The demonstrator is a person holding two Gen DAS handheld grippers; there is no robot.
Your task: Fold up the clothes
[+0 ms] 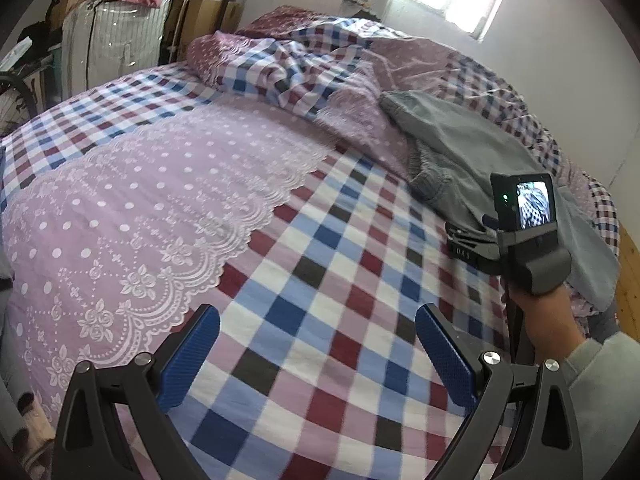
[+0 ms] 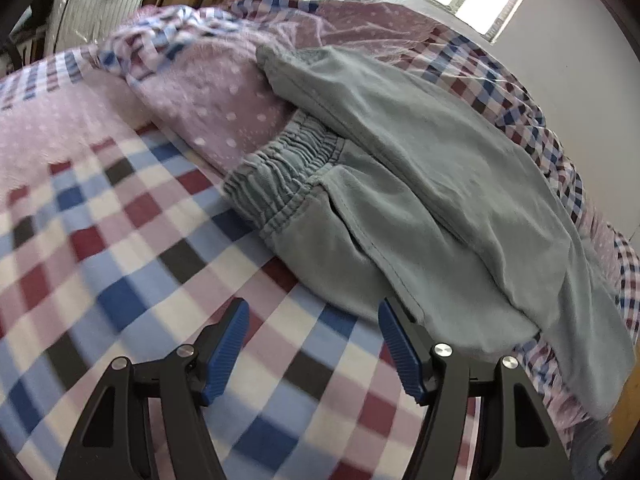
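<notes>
We find both tools wide and holding nothing: left tool over the checked bed, right tool beside the grey-green trousers.

The left gripper has its jaws wide apart. The right gripper is also spread, held in the right hand.

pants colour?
Pale grey-green pants, plain, with a gathered elastic waistband. Clearest in the right wrist view.
</notes>
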